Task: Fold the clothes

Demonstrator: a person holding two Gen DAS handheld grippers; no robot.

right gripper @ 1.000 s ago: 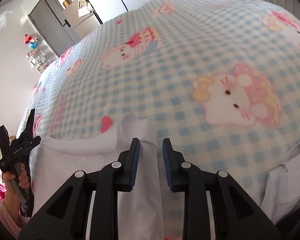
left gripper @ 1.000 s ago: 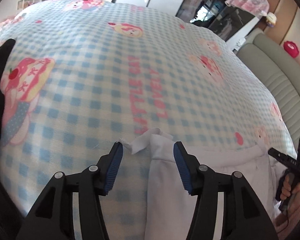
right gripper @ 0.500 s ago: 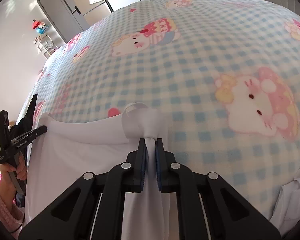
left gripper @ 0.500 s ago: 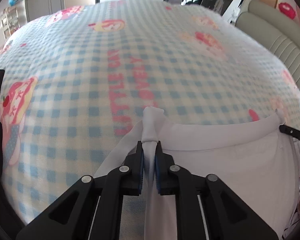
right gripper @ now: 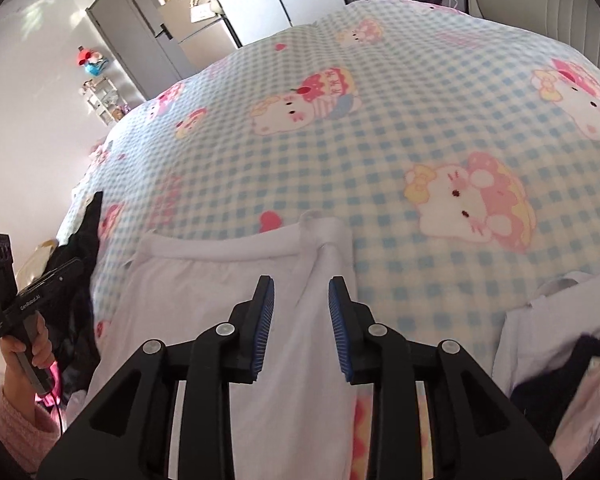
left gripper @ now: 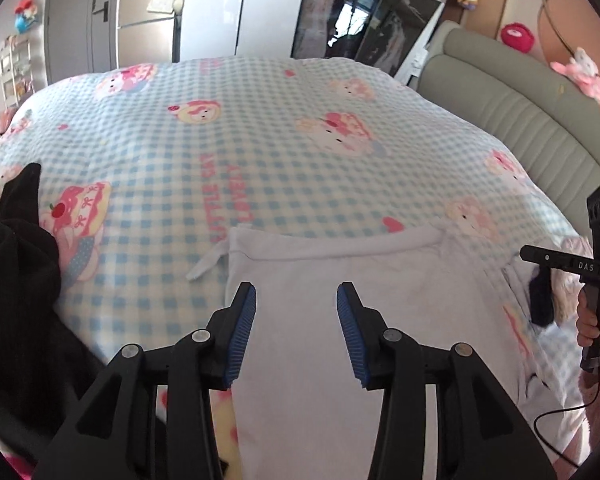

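Observation:
A white garment [left gripper: 352,280] lies flat on the blue checked bedspread [left gripper: 228,136], its banded edge away from me; it also shows in the right wrist view [right gripper: 204,280]. My left gripper [left gripper: 296,330] is open and empty, raised above the garment near its left corner, where a small white tie [left gripper: 205,263] sticks out. My right gripper [right gripper: 300,326] is open and empty above the garment's right corner [right gripper: 326,236]. Each gripper shows in the other's view: the right one [left gripper: 560,260] and the left one [right gripper: 40,286].
A black garment [left gripper: 16,280] is heaped at the left edge of the bed. More clothes, pale blue and dark [right gripper: 556,344], lie at the right. A grey padded headboard [left gripper: 516,108] runs along the right side. Wardrobes and a fridge stand beyond the bed.
Both grippers were shut on the garment's far corners half a second ago. Both have let go, opened, and drawn back and up. The garment now lies spread on the bed.

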